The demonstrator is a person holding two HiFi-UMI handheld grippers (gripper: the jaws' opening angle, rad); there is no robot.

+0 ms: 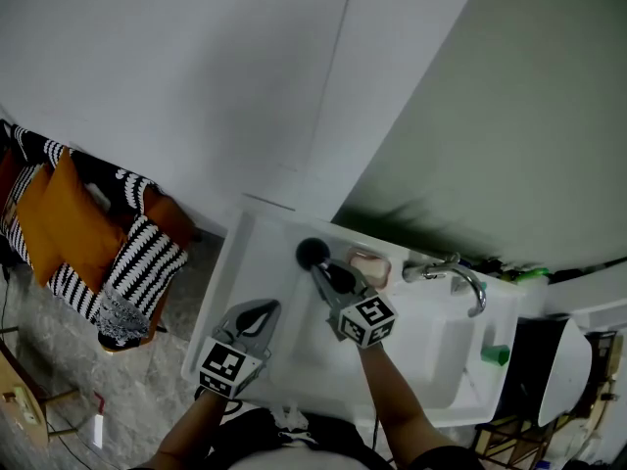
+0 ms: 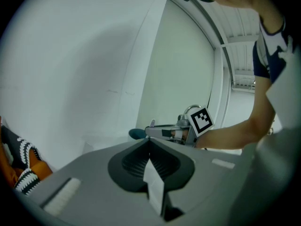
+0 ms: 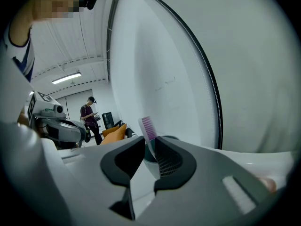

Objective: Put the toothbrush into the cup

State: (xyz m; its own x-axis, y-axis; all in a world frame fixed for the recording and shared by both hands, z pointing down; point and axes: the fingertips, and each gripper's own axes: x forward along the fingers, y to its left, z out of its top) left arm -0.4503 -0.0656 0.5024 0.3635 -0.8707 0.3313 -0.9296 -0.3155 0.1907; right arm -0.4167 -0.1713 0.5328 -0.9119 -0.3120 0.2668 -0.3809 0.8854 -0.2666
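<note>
Right gripper at the dark cup, near the back of the white bench: jaws slightly apart, with the toothbrush upright between them. Its pink bristles are up, its handle lies beside one jaw with a gap on the other side, and whether its lower end is inside the cup cannot be told. Left gripper — jaws together, empty — hovers at the bench's front left, well apart from the cup
</note>
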